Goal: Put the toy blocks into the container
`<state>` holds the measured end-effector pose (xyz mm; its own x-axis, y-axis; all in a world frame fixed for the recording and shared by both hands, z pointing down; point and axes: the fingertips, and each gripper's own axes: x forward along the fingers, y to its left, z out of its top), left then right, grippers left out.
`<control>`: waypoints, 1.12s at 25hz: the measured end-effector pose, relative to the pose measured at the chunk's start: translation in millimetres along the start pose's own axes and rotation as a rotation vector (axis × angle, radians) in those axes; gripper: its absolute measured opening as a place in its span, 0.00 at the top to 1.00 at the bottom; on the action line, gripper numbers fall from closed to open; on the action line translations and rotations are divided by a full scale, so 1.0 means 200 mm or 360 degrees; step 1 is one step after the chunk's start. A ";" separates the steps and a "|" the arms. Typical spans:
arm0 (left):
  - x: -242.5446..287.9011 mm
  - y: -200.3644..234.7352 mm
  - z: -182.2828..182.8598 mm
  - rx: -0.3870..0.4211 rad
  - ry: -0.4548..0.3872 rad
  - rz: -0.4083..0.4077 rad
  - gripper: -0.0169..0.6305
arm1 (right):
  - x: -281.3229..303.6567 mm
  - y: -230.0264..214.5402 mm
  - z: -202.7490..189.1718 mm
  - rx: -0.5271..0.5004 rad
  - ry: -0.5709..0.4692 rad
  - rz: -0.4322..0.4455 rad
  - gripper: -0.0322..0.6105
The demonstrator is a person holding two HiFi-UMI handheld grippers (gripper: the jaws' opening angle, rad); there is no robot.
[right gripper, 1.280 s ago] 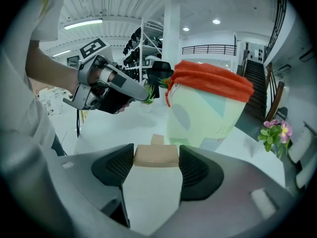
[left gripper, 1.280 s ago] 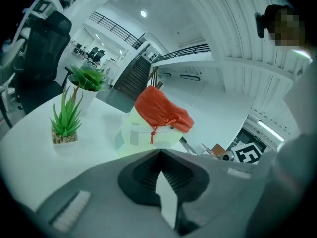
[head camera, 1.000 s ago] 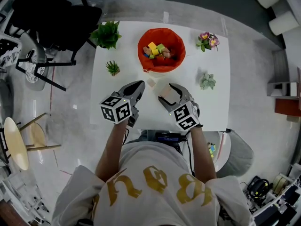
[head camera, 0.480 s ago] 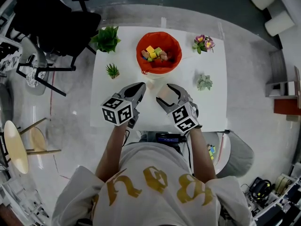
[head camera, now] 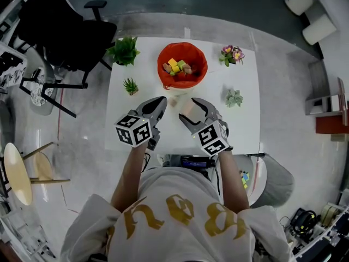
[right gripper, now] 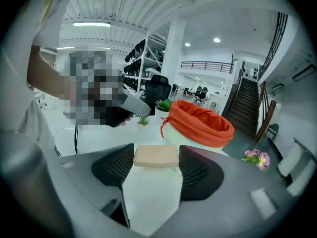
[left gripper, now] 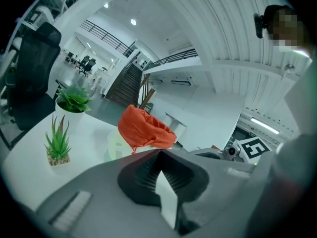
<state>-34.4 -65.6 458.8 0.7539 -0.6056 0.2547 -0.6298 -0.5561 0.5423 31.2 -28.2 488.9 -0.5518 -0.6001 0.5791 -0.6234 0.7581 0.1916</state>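
Observation:
A red fabric-lined container (head camera: 182, 65) holds several coloured blocks at the table's far middle; it also shows in the left gripper view as the red container (left gripper: 146, 128) and in the right gripper view as the red container (right gripper: 200, 123). My right gripper (head camera: 189, 109) is shut on a beige block (head camera: 187, 107) just short of the container, the block (right gripper: 156, 156) pinched between its dark pads. My left gripper (head camera: 160, 101) hovers beside it, shut and holding nothing (left gripper: 159, 153). A small pale block (head camera: 173, 100) lies on the table between the two grippers.
The white table (head camera: 125, 119) carries a leafy potted plant (head camera: 124, 51), a small spiky plant (head camera: 130, 85), pink flowers (head camera: 233, 53) and a pale succulent (head camera: 233, 97). A black office chair (head camera: 60, 26) stands off the table's left corner.
The head view has shifted a little. Both grippers stay almost in place in front of the container, the right one still holding the beige block.

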 end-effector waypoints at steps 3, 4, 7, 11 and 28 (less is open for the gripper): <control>-0.01 -0.02 0.03 0.0000 -0.0027 -0.0008 0.97 | -0.01 0.00 0.03 -0.0018 -0.0014 -0.0007 0.46; -0.01 -0.02 0.04 0.0003 -0.0034 -0.0012 0.97 | -0.02 0.01 0.04 -0.0025 -0.0017 -0.0008 0.46; -0.02 -0.04 0.07 0.0020 -0.0049 -0.0026 0.97 | -0.03 0.02 0.08 -0.0042 -0.0034 -0.0021 0.46; -0.02 -0.07 0.10 0.0024 -0.0068 -0.0046 0.97 | -0.06 -0.01 0.14 -0.0031 -0.0079 -0.0061 0.46; 0.01 -0.04 0.28 -0.0037 -0.0208 -0.0082 0.97 | -0.11 -0.23 0.34 -0.0015 -0.0222 -0.0178 0.46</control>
<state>-38.6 -93.9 409.7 0.7533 -0.6466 0.1205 -0.5854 -0.5756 0.5709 34.8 -67.5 414.1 -0.5510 -0.7100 0.4386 -0.6804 0.6865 0.2564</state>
